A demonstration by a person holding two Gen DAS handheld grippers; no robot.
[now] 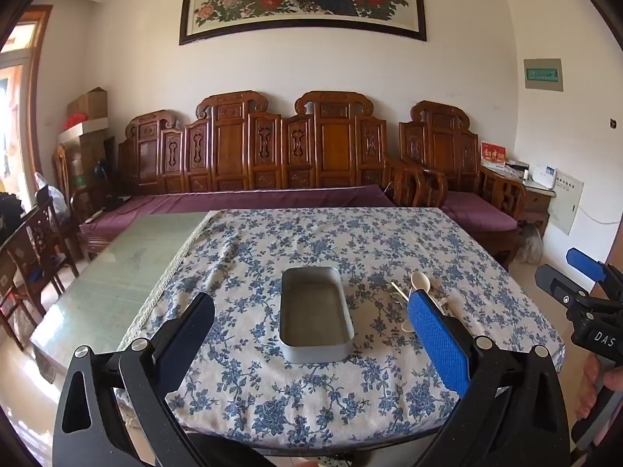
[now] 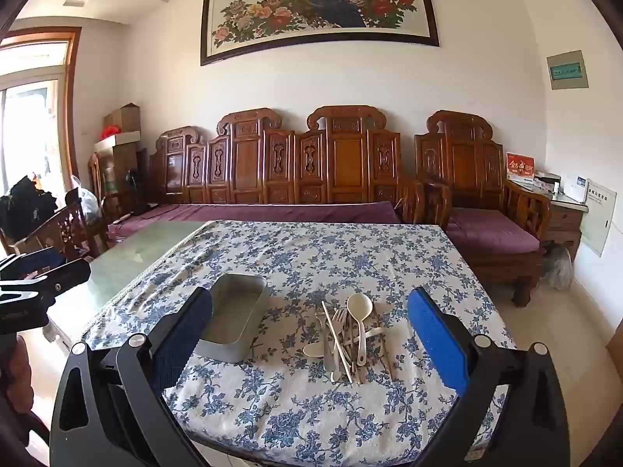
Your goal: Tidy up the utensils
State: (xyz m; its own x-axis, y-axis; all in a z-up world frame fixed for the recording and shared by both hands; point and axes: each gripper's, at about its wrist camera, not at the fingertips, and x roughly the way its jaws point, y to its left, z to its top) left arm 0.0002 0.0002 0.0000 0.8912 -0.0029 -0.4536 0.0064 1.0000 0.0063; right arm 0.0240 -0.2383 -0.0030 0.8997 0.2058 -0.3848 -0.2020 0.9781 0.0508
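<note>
Nearest the lens in the left wrist view, the left gripper (image 1: 311,334) hangs above the near side of the table with its two fingers spread wide and nothing between them, and the grey metal tin (image 1: 316,313) sits framed in the gap on the blue-flowered tablecloth (image 1: 272,408). The tin is a shallow rounded rectangle, lying flat with nothing inside it. Just to the right of the tin lies the pile of utensils (image 2: 346,338), partly hidden in the left view behind that gripper's blue pad. The right wrist view shows the pile more plainly: a cream spoon (image 2: 360,311) with its bowl away from the camera, a metal fork (image 2: 338,321), pale chopsticks (image 2: 337,344) crossing the heap, and further pieces tangled under them that cannot be told apart. The right gripper (image 2: 309,334) is likewise released, fingers wide apart and holding nothing, with the pile lying between them and apart from both. Beyond the tin, past the table's far edge, stands a carved wooden bench (image 2: 311,163) with a purple cushion.
</note>
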